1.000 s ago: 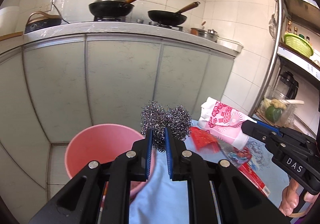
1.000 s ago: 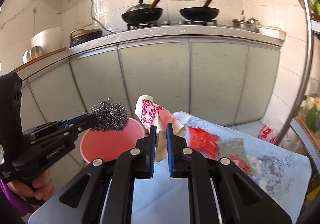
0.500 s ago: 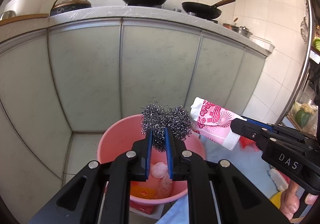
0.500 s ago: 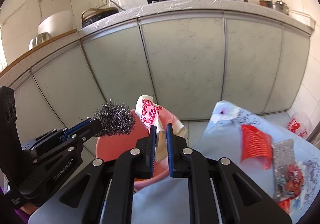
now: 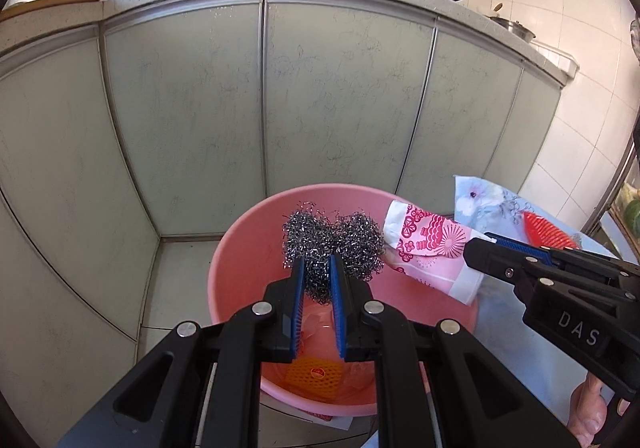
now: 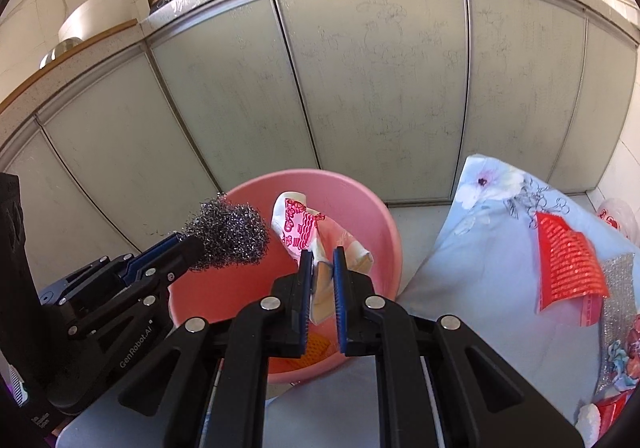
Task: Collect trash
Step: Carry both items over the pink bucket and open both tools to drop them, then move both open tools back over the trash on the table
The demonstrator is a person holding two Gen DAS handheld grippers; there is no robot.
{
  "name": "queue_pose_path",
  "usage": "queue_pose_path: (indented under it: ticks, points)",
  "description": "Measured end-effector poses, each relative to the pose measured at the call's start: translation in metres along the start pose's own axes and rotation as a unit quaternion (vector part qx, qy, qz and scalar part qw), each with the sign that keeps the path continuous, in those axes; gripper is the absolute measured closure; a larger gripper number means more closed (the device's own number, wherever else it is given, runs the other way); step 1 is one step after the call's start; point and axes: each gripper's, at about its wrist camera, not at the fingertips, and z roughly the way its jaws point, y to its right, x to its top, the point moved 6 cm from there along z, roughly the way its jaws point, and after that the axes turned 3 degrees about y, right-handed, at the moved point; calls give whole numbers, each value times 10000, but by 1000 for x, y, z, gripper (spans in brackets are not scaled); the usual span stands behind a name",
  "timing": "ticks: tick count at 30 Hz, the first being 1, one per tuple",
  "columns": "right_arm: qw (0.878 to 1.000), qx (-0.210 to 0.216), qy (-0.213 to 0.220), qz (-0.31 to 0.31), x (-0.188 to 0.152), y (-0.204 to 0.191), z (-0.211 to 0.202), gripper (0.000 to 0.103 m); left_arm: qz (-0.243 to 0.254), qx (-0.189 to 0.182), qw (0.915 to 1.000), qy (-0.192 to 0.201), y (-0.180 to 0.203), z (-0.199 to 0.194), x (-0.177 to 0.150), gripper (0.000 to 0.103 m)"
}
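Observation:
My left gripper (image 5: 317,268) is shut on a ball of steel wool (image 5: 332,244), held over the mouth of a pink plastic bucket (image 5: 256,248). My right gripper (image 6: 322,262) is shut on a crumpled pink-and-white printed wrapper (image 6: 308,236), also above the bucket (image 6: 380,216). In the left wrist view the wrapper (image 5: 432,248) hangs just right of the steel wool, almost touching it. In the right wrist view the steel wool (image 6: 228,234) sits left of the wrapper. An orange mesh piece (image 5: 316,372) and other scraps lie at the bucket's bottom.
Pale green cabinet doors (image 5: 340,96) rise right behind the bucket, with pans on the counter above. A table with a floral blue cloth (image 6: 492,248) stands to the right, carrying a red mesh bag (image 6: 564,264), a silver scouring pad (image 6: 618,288) and other packets.
Both grippers have moved left off the table and dipped down, carrying the steel wool and the wrapper over the bucket. The bucket's inside now shows below them.

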Motion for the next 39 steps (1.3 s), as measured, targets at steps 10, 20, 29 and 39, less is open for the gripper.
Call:
queue_pose_path:
  ticks: [10, 20, 29, 39]
  points:
    - [9999, -43, -148, 53, -9, 6, 14, 92, -74, 140, 9998, -156, -5, 15, -4, 88]
    - [9996, -45, -278, 92, -13, 5, 22, 90, -55, 203, 9996, -174, -8, 15, -3, 76]
    - [9998, 23, -202, 15, -16, 2, 11, 70, -58, 222, 9997, -98, -8, 4, -1, 70]
    - [10000, 22, -4, -2, -16, 5, -19, 69, -5, 149, 9999, 59, -1, -18, 7, 64]
